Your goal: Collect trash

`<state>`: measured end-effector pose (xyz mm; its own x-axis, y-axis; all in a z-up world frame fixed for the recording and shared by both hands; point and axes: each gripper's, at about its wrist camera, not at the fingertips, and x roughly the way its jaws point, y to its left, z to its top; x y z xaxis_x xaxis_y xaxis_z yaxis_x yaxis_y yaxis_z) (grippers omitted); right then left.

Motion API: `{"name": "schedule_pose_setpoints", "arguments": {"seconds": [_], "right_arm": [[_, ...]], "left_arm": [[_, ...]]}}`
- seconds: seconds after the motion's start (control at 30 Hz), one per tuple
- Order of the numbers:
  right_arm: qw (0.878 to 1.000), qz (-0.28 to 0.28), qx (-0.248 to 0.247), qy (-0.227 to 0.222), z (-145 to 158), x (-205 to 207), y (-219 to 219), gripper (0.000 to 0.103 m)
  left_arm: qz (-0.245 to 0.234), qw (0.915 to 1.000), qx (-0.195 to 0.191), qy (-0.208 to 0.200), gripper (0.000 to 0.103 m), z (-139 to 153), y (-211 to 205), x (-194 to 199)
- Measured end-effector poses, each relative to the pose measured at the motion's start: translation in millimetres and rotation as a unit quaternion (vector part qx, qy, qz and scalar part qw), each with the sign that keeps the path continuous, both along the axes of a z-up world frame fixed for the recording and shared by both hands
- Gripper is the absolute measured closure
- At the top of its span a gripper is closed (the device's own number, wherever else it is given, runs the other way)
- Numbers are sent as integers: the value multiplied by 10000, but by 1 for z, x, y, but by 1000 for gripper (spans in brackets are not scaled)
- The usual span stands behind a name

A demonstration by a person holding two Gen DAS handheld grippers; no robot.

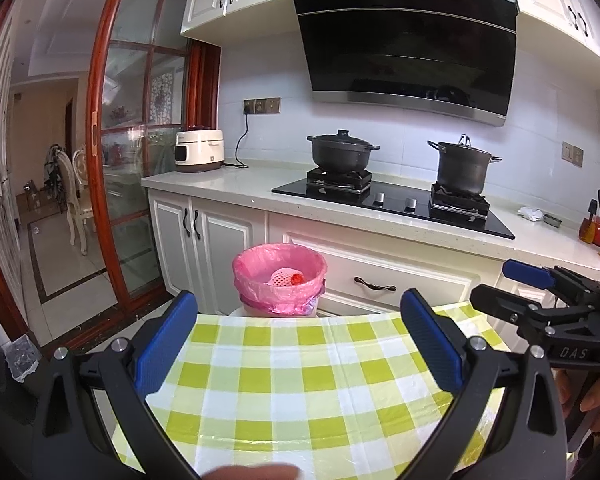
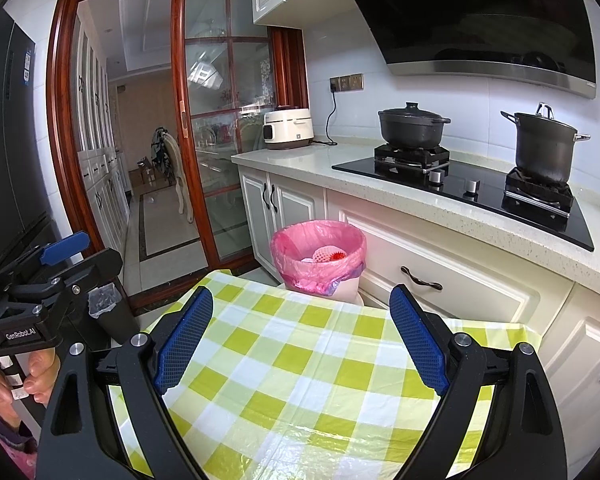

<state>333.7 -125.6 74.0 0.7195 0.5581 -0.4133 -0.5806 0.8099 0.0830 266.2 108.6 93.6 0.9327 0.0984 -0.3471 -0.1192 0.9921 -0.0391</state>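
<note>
Both claws, left gripper [image 1: 296, 344] and right gripper [image 2: 300, 340], spread wide, empty, over checked tablecloth [image 1: 300, 380]. Trash already in pink-lined bin [image 1: 279, 276] beyond table edge. Looks finished; next, scan for leftovers.

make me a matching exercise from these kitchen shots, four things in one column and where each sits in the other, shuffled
Things:
1. rice cooker
2. lidded black casserole pot
3. tall steel stockpot
4. pink-lined trash bin

Places:
A. on the hob's right burner
B. on the floor, in front of the white cabinets
C. at the counter's left end, by the sliding door
D. on the hob's left burner

Pairs: 1-C, 2-D, 3-A, 4-B
</note>
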Motion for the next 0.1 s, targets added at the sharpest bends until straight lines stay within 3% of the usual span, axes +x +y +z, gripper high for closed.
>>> {"name": "schedule_pose_setpoints", "arguments": {"seconds": [0.1], "right_arm": [[10000,-11,0,-9,0,-1,-1,18]], "left_arm": [[-57,10000,-20,52,5,0,-1,1]]}}
